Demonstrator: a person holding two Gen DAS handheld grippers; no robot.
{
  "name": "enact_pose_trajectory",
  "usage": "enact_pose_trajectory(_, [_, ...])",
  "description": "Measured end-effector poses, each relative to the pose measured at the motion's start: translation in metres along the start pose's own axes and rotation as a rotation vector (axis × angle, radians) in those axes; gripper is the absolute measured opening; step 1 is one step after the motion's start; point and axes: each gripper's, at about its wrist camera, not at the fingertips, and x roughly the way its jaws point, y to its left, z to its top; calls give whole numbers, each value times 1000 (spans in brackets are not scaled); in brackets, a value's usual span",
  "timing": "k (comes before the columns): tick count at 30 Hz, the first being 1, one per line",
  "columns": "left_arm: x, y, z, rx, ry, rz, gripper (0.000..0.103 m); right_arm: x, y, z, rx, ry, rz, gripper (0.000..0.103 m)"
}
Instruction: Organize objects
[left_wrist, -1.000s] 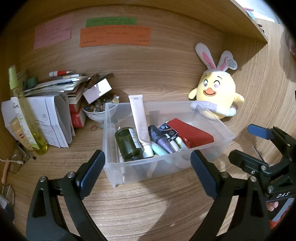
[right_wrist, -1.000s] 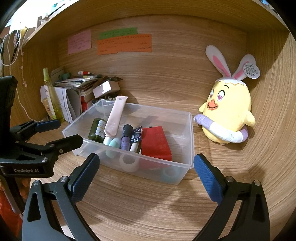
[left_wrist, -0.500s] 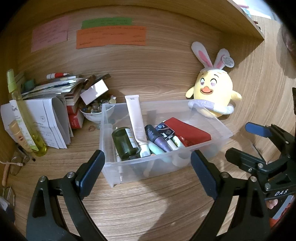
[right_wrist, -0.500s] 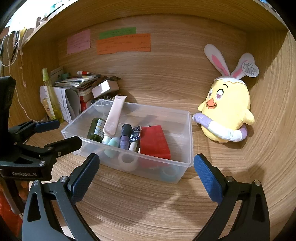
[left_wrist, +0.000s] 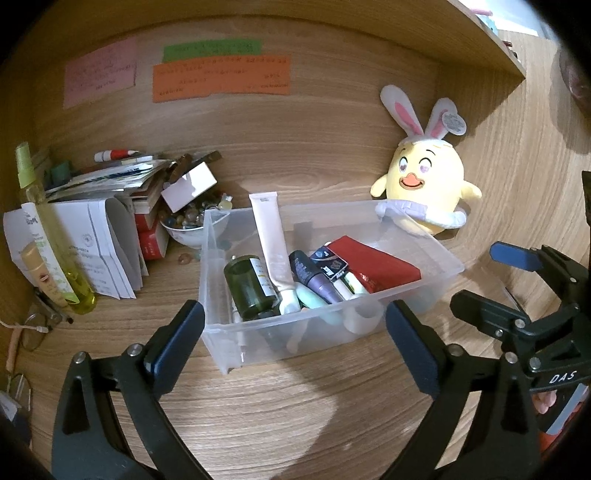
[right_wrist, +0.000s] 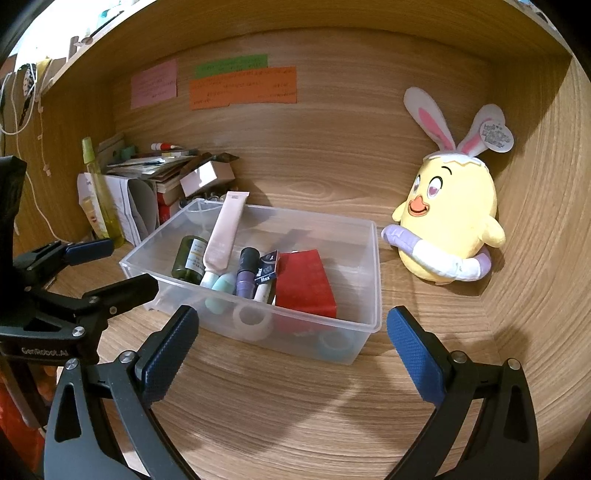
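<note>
Left hand-held gripper (left_wrist: 293, 343) opening, empty, clear bin (left_wrist: 417, 299) just ahead

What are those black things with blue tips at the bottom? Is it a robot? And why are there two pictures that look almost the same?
No robot here. A person holds a pair of tongs in each hand, and each pair carries a small camera looking out along its tips. One picture comes from the left tongs, the other from the right tongs, so each also sees the other pair at its edge. Both are open and hold nothing; the left tongs are opening wider. On the wooden desk stands a clear plastic bin holding a pink tube, a dark green bottle and a red box. Beside it sits a yellow chick plush with bunny ears.
</note>
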Motion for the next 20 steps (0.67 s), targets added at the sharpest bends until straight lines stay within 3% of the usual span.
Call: enact_pose_trajectory(20, [2,1,-1,-17,29,-28,101,5,-3,0,13,12,1,102])
